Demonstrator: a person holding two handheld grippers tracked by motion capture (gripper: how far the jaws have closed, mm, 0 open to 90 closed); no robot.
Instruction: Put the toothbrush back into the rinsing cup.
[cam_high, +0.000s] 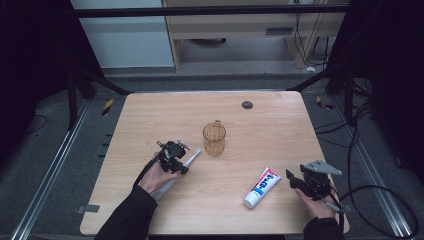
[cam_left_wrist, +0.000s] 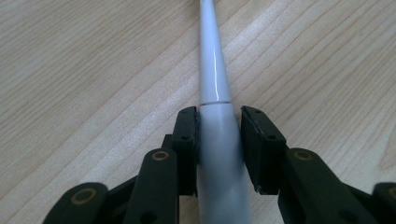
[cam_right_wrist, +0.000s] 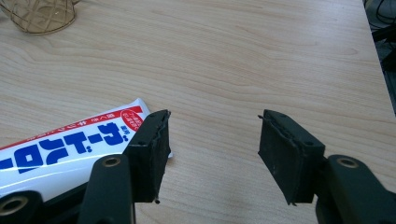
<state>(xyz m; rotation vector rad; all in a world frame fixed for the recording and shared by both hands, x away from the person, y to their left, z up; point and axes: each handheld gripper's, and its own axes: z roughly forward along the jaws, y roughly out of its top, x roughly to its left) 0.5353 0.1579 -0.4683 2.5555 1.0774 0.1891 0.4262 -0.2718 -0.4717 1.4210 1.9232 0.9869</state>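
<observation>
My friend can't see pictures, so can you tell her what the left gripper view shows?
Two black jaws of the left tool are closed around the thick handle of a white electric toothbrush. The toothbrush's thinner neck stretches away toward the top of the picture, over a light wooden table.

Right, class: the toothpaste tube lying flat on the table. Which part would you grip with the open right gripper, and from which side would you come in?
Grip the toothpaste tube across its flat middle, coming down from above with the jaws spanning its width. It lies flat, cap end toward the person, crimped end toward the amber cup, so its long sides are free. The right gripper, open beside it, is probably best placed.
</observation>
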